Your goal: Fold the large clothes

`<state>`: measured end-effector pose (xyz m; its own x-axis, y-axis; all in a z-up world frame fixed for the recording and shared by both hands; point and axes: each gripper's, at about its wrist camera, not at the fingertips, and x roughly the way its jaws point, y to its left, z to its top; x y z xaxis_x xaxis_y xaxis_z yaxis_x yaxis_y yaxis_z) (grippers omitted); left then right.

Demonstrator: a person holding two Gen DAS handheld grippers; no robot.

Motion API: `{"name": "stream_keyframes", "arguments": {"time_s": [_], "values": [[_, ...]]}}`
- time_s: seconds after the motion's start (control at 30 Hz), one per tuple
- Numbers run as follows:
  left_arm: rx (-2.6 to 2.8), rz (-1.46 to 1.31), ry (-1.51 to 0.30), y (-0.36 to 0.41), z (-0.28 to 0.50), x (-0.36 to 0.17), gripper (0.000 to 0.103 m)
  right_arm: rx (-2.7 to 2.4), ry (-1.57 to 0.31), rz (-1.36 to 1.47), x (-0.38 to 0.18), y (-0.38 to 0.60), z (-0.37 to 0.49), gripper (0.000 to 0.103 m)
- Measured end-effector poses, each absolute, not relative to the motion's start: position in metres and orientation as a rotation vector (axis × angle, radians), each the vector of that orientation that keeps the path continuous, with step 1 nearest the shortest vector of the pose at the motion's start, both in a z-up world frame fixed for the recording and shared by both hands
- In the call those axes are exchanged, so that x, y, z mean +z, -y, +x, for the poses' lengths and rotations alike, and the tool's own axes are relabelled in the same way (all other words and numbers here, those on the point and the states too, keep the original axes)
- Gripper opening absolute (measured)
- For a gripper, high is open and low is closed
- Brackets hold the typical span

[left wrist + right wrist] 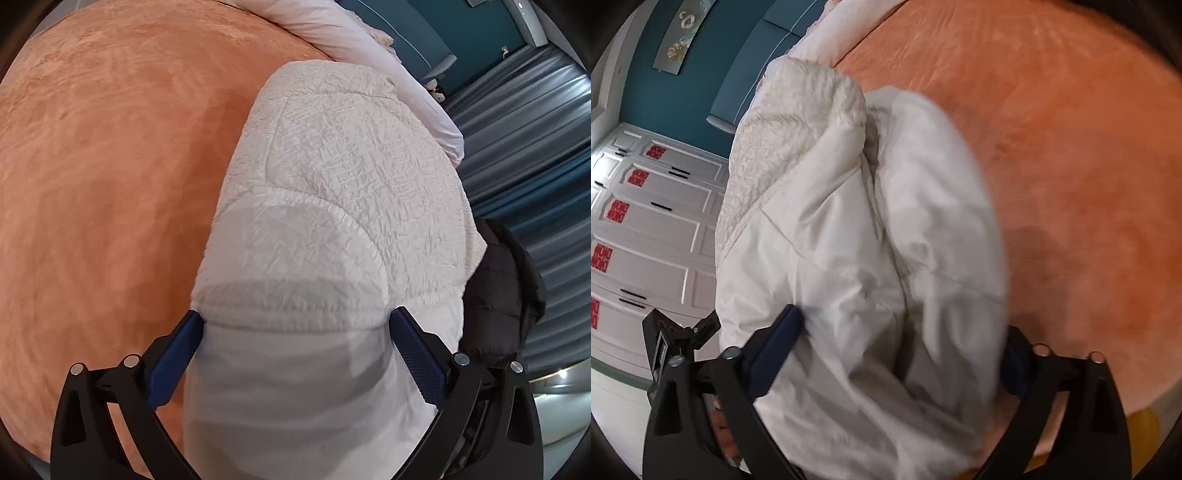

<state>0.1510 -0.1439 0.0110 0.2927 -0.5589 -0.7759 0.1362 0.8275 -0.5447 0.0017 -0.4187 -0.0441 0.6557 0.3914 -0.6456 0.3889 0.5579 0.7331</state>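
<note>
Both pairs of jaws stand spread wide, with the bulk of the white padded garment (pixel 332 206) lying between them. On the left gripper (pixel 295 343) the blue pads sit at the two flanks of a folded end. I cannot tell whether they press on the cloth or merely bracket it. The right gripper (pixel 897 350) is at its widest, the cloth bulging between its fingers; I'd judge it is not pinching, only straddling the bundle.

That garment lies as a long, doubled-over roll on the orange bedspread (pixel 110 184), quilted side up in the left view, smooth lining showing in the right one. Wide jaws suit so thick a bundle.

Further out, a black padded garment (pixel 502 295) sits at the bed's edge and a pale duvet (pixel 332 26) at the head. White cupboards (pixel 657 229) stand shut, contents unseen.
</note>
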Motion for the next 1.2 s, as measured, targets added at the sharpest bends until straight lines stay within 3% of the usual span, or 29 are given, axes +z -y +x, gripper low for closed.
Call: {"name": "stream_keyframes", "arguments": {"time_s": [0.27, 0.33, 0.4, 0.47, 0.53, 0.63, 0.8, 0.93, 1.0, 1.03, 1.07, 1.2], "values": [[-0.467, -0.345, -1.156, 0.160, 0.150, 0.014, 0.098, 0.071, -0.868, 1.099, -0.063, 0.420, 0.029, 0.098], [-0.465, -0.335, -1.158, 0.160, 0.149, 0.019, 0.096, 0.097, -0.862, 1.103, -0.064, 0.424, 0.035, 0.088], [-0.460, -0.320, -1.162, 0.162, 0.147, 0.026, 0.093, 0.115, -0.852, 1.101, -0.060, 0.423, 0.035, 0.066], [-0.462, -0.322, -1.184, 0.158, 0.147, 0.030, 0.093, 0.125, -0.838, 1.097, -0.053, 0.424, 0.028, 0.054], [-0.463, -0.356, -1.198, 0.148, 0.149, 0.030, 0.093, 0.142, -0.832, 1.106, -0.052, 0.424, 0.021, 0.051], [-0.463, -0.456, -1.181, 0.122, 0.154, 0.024, 0.098, 0.150, -0.838, 1.099, -0.053, 0.423, 0.024, 0.052], [-0.584, -0.646, -1.290, 0.118, 0.169, -0.012, 0.098, 0.149, -0.887, 1.131, -0.075, 0.434, 0.045, 0.087], [-0.598, -0.627, -1.294, 0.129, 0.175, -0.013, 0.098, 0.181, -0.891, 1.164, -0.081, 0.438, 0.056, 0.089], [-0.593, -0.638, -1.299, 0.133, 0.176, -0.010, 0.098, 0.223, -0.875, 1.193, -0.079, 0.439, 0.061, 0.068], [-0.590, -0.637, -1.287, 0.135, 0.174, -0.005, 0.092, 0.240, -0.861, 1.199, -0.075, 0.440, 0.060, 0.061], [-0.590, -0.624, -1.267, 0.136, 0.174, 0.001, 0.087, 0.249, -0.846, 1.194, -0.070, 0.440, 0.058, 0.046], [-0.628, -0.556, -1.178, 0.139, 0.164, 0.037, 0.072, 0.268, -0.769, 1.133, -0.033, 0.430, 0.044, 0.028]]}}
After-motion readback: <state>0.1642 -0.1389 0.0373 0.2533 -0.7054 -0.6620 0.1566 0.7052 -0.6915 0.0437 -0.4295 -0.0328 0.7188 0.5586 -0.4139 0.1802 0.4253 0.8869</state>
